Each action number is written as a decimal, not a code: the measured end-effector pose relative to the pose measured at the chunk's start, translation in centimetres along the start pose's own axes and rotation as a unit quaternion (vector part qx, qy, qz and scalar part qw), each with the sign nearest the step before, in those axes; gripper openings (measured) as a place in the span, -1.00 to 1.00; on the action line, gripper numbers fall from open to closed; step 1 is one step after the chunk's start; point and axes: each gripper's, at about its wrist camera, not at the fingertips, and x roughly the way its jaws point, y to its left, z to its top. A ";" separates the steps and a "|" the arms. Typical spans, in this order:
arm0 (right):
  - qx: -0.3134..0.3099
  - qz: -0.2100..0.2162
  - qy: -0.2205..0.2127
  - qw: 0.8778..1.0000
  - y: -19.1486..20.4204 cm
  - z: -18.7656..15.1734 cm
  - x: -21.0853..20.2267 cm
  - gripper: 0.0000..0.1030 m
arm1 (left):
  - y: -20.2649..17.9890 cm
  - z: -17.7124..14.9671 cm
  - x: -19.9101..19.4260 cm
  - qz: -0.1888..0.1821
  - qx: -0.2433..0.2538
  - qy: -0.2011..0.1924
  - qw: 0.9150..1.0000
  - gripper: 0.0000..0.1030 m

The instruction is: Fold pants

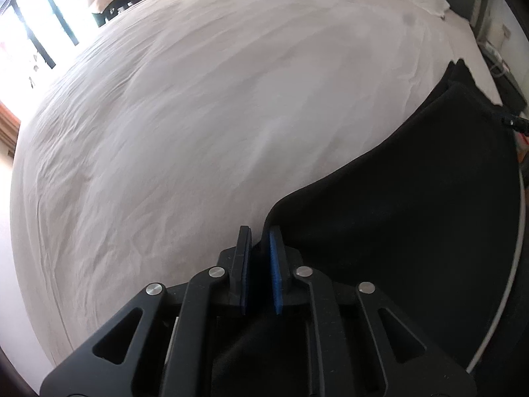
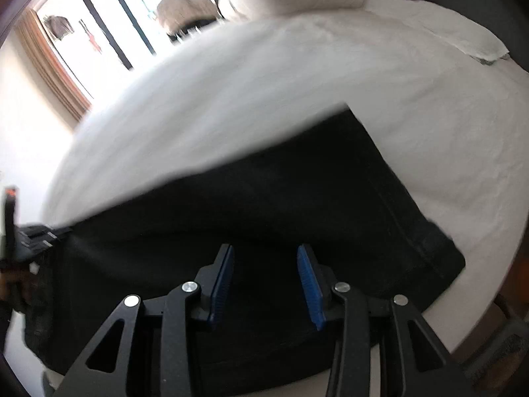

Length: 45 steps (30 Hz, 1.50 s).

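My left hand-held gripper (image 1: 259,248) pinches black pants (image 1: 413,198) edge, lower middle. Right hand-held gripper (image 2: 264,264) open over pants, holding nothing. Cloth soft, floppy, light. Grab hem corners on bed (image 1: 198,115).

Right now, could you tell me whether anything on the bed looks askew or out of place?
Nothing looks damaged or spilled. The black pants lie flat on the white bedsheet, which is only lightly wrinkled. The left gripper pinches a raised pants edge; the right gripper hangs open above the fabric.
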 end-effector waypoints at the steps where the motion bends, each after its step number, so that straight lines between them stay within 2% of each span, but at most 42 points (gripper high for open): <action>1: -0.006 0.017 -0.010 1.000 0.5 0.5 -0.3 -0.16 | 0.1 0.1 -0.5 -0.003 -0.009 -0.004 1.000 -0.76; 3: -0.024 0.032 -0.006 0.999 1.5 1.2 0.2 -0.16 | 0.0 0.3 -1.6 0.000 -0.019 -0.018 1.000 -0.72; 5: -0.036 0.053 0.006 0.998 2.4 1.9 1.6 -0.16 | -0.4 -0.4 -2.8 0.023 -0.015 -0.026 0.999 -0.71; 7: -0.040 0.080 0.036 0.995 2.7 2.3 4.0 -0.16 | -2.0 -1.4 -4.3 0.029 -0.015 -0.035 0.999 -0.71; 8: -0.040 0.069 0.055 0.995 2.6 2.6 5.9 -0.22 | -2.5 -1.7 -4.6 0.029 -0.015 -0.038 0.999 -0.71; 9: -0.041 0.062 0.051 0.996 2.4 2.8 6.6 -0.45 | -3.4 -2.3 -4.9 0.028 -0.014 -0.041 0.999 -0.71; 10: -0.041 0.057 0.036 0.997 2.1 3.3 6.9 -0.59 | -3.9 -2.5 -4.6 0.034 -0.008 -0.041 0.999 -0.71; 11: -0.029 0.048 0.025 0.998 1.5 4.3 7.4 -0.86 | -4.7 -2.7 -4.6 0.042 -0.001 -0.043 0.998 -0.71; 12: -0.015 0.043 0.027 0.999 1.0 4.9 7.9 -1.00 | -5.6 -3.0 -4.7 0.059 0.010 -0.050 0.997 -0.71; 13: 0.013 0.048 0.026 0.998 0.0 5.8 8.6 -1.00 | -6.7 -2.9 -4.4 0.071 0.013 -0.055 0.996 -0.71; 15: 0.015 0.048 0.020 0.999 -0.3 6.8 9.4 -1.00 | -6.2 -2.6 -3.9 0.074 -0.002 -0.058 0.996 -0.71; 18: -0.041 -0.010 0.004 0.999 1.0 7.3 9.3 -1.00 | -3.8 -1.0 -3.3 0.073 -0.042 -0.057 0.995 -0.70; 20: -0.042 -0.024 0.002 0.999 1.2 7.1 9.0 -1.00 | -1.7 0.7 -2.7 0.083 -0.065 -0.048 0.993 -0.70; 22: -0.032 -0.040 -0.003 0.999 0.6 6.1 8.1 -1.00 | 1.0 1.5 -2.3 0.066 -0.092 -0.029 0.993 -0.70; 24: -0.022 -0.059 -0.008 0.998 -0.3 5.1 6.8 -1.00 | 3.0 2.4 -2.0 0.078 -0.115 -0.017 0.990 -0.71; 28: 0.009 -0.086 -0.015 0.996 -4.6 3.9 4.8 -1.00 | 5.7 3.2 -3.6 0.111 -0.161 -0.040 0.980 -0.71; 30: 0.055 -0.081 -0.028 0.995 -7.8 3.9 3.7 -1.00 | 4.9 2.6 -4.9 0.089 -0.170 -0.053 0.980 -0.71; 31: 0.067 -0.092 -0.035 0.993 -8.5 4.1 2.9 -0.99 | 3.8 2.1 -5.3 0.082 -0.158 -0.055 0.982 -0.71; 32: 0.075 -0.128 -0.042 0.988 -9.0 4.3 1.9 -0.69 | 3.0 1.7 -5.6 0.080 -0.146 -0.057 0.984 -0.71; 33: 0.086 -0.128 -0.053 0.987 -9.2 4.4 0.7 -0.66 | 1.7 1.0 -6.0 0.076 -0.136 -0.059 0.986 -0.71; 34: 0.094 -0.095 -0.066 0.989 -9.3 4.3 -0.3 -0.66 | 0.1 0.1 -6.3 0.059 -0.130 -0.059 0.988 -0.71; 35: 0.101 -0.034 -0.081 0.991 -8.9 3.8 -1.7 -0.47 | -1.2 -0.5 -6.3 0.042 -0.124 -0.058 0.990 -0.70; 36: 0.095 0.002 -0.085 0.992 -8.2 3.5 -2.2 -0.16 | -3.3 -1.5 -6.1 0.018 -0.112 -0.054 0.992 -0.70; 37: 0.079 0.028 -0.082 0.993 -7.3 3.1 -2.5 -0.05 | -4.4 -2.1 -5.7 0.010 -0.109 -0.050 0.993 -0.71; 39: 0.034 0.065 -0.070 0.995 -5.1 2.2 -2.5 0.00 | -7.6 -3.6 -4.4 -0.015 -0.086 -0.029 0.996 -0.71; 41: 0.020 0.091 -0.057 0.994 -4.3 2.2 -1.5 0.00 | -9.6 -4.5 -3.0 -0.016 -0.068 -0.008 0.998 -0.70; 44: 0.029 0.095 -0.035 0.994 -4.5 3.7 1.5 0.01 | -10.3 -5.3 -2.5 -0.007 -0.065 -0.009 0.998 -0.70; 45: 0.041 0.074 -0.015 0.996 -5.2 4.5 3.4 0.01 | -10.0 -5.4 -2.5 -0.014 -0.075 -0.007 0.997 -0.70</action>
